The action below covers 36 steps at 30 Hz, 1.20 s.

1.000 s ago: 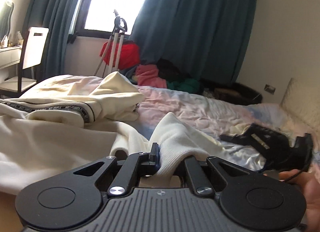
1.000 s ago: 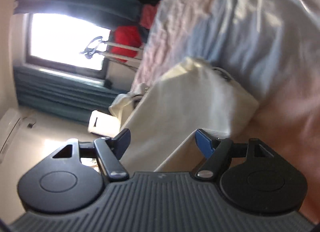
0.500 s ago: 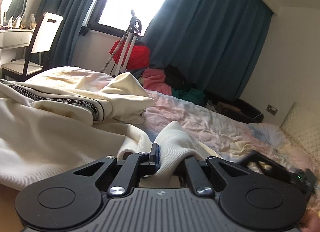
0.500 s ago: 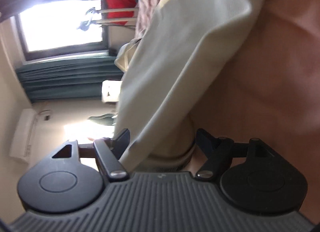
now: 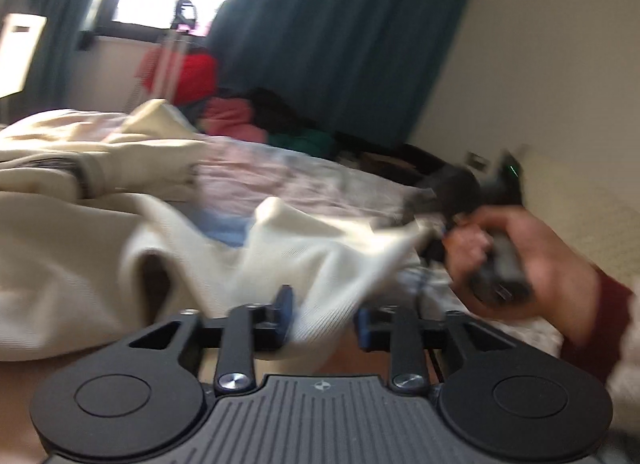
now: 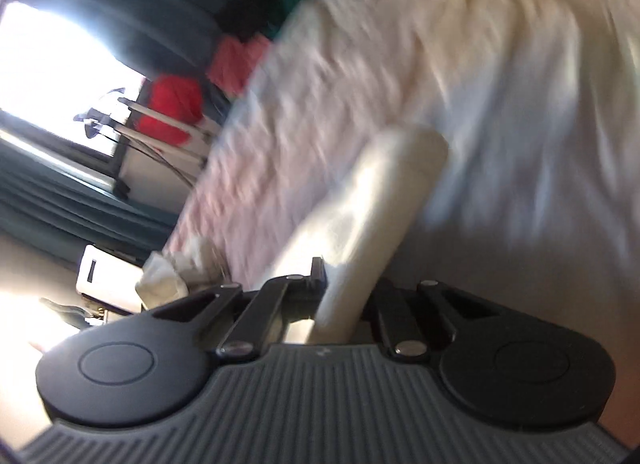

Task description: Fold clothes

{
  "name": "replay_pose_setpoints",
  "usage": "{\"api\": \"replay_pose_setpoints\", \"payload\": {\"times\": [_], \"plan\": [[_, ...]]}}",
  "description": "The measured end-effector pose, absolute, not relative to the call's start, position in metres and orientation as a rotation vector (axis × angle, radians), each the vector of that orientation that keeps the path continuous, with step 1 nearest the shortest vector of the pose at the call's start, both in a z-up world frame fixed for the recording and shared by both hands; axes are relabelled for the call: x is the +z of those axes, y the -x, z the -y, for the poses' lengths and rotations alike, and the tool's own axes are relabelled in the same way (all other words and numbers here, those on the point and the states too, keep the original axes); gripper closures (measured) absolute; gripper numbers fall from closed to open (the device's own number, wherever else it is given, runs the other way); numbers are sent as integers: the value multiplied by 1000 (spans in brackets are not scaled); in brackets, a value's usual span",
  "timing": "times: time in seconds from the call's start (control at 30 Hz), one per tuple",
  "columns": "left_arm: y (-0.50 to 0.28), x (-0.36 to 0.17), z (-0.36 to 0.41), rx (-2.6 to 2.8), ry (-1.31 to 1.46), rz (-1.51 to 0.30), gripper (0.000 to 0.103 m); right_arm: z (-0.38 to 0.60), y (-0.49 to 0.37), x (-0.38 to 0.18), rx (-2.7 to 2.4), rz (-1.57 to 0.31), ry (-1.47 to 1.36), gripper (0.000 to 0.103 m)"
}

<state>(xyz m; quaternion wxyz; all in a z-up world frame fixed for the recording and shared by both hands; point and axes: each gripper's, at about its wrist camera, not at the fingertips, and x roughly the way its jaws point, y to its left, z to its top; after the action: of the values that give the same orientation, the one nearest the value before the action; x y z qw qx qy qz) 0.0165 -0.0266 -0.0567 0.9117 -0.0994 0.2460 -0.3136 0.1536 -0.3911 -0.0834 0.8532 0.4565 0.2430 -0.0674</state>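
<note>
The cream garment (image 5: 80,248) lies across the bed (image 5: 288,184), with its bulk heaped toward the bed's left side in the left wrist view and 1 ribbed end pulled out toward the near edge. The pictures are blurred by motion, so fine detail is not sure.

The left claw (image 5: 322,314) stands open. Its 2 blue pads are apart, and the ribbed cloth passes between them and touches the left pad, but the right pad is clear of it, so I judge that this claw does not grip the cloth now.

The right claw (image 6: 346,284) is nearly closed on the sleeve (image 6: 384,200). In the right wrist view this sleeve runs as a narrow band from between the jaws up and to the right, over the pink and blue bedcover. In the left wrist view the right hand (image 5: 532,260) holds its gripper at the right, and the cloth stretches from there back to the left claw.

So the long axis of the stretched part goes across the bed from the left claw toward the right claw, and the heap of the garment is on the left claw's side. The right claw is the 1 that has the cloth, and I judge that the coming fold turns on carrying this end leftward, over the heap. The left claw is nearer to the body of the garment and can take a new hold there.
</note>
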Motion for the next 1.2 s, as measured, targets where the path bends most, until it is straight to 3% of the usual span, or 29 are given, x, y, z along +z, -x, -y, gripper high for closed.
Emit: {"api": "replay_pose_setpoints", "payload": {"times": [0.07, 0.2, 0.3, 0.4, 0.5, 0.6, 0.73, 0.93, 0.97, 1.0, 1.03, 1.1, 1.2], "plan": [[-13, -59, 30, -682, 201, -501, 47, 408, -147, -64, -137, -375, -872, 96], [-22, -66, 20, -638, 258, -579, 29, 444, -120, -64, -316, -242, -745, 96], [-36, -75, -5, -503, 373, -706, 19, 488, -121, -113, -435, -458, -924, 95], [-51, -91, -48, -287, 564, -883, 17, 523, -117, -161, -506, -625, -1126, 95], [-46, -117, -110, -140, 946, -969, 17, 537, -102, -175, -478, -571, -1298, 95], [-29, -138, -161, -40, 1283, -906, 17, 528, -102, -165, -487, -558, -1260, 94], [-16, -149, -209, 127, 1470, -784, 19, 530, -99, -169, -497, -544, -1276, 94], [-8, -152, -266, 333, 1575, -665, 40, 528, -113, -171, -515, -513, -1246, 95], [-9, -148, -270, 349, 1547, -667, 54, 528, -114, -169, -517, -505, -1221, 96], [-11, -143, -273, 363, 1510, -674, 76, 527, -116, -168, -519, -497, -1197, 96], [-13, -137, -275, 373, 1473, -684, 78, 527, -115, -166, -527, -487, -1179, 96], [-7, -119, -282, 372, 1423, -651, 91, 528, -111, -161, -548, -467, -1150, 96], [21, -75, -305, 343, 1315, -550, 95, 528, -105, -154, -580, -436, -1107, 97]]}}
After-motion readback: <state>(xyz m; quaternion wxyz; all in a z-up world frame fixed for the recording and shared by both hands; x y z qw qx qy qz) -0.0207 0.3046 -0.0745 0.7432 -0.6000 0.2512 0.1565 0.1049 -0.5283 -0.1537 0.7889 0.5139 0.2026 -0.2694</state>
